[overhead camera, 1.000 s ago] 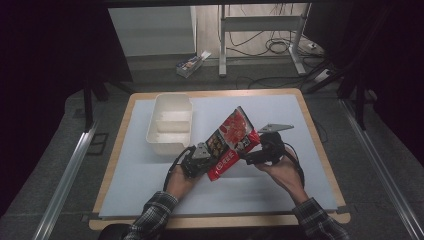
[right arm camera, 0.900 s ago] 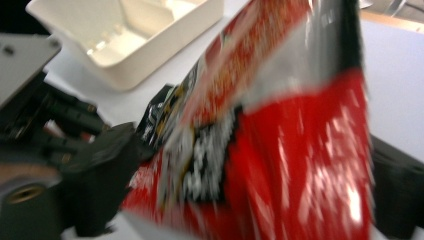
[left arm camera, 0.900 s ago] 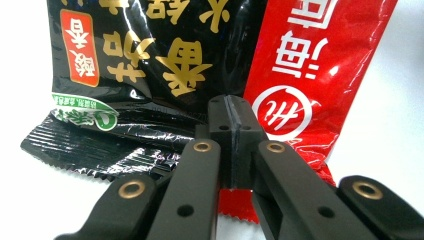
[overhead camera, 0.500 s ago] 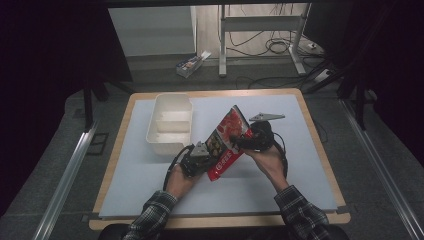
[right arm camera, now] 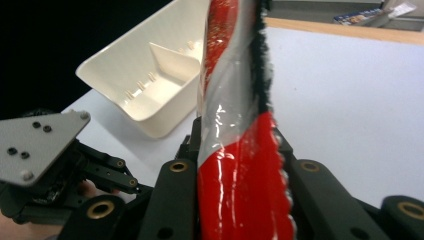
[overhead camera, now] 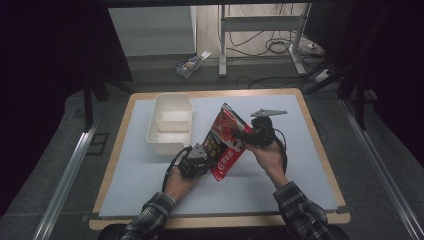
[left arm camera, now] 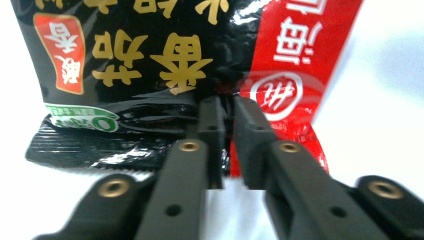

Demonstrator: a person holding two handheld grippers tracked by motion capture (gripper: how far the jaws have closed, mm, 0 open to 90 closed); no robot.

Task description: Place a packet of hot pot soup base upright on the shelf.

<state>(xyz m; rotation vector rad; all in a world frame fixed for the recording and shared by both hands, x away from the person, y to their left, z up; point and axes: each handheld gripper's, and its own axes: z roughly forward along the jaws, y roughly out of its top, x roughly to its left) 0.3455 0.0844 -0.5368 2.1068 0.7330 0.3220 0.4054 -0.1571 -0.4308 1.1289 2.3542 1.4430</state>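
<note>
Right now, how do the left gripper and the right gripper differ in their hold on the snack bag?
The left gripper pinches the snack bag at its lower, black-printed end; the right gripper clamps the red side edge higher up. The left gripper sits nearer the person, the right gripper farther out. Both are shut on the bag, holding it tilted above the table.

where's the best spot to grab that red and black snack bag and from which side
Grip the glossy red and black foil snack bag by its flat crimped edge seams, coming in edge-on from either side. The seams are thin enough for tongs; the left tongs and right tongs pinch opposite edges this way.
</note>
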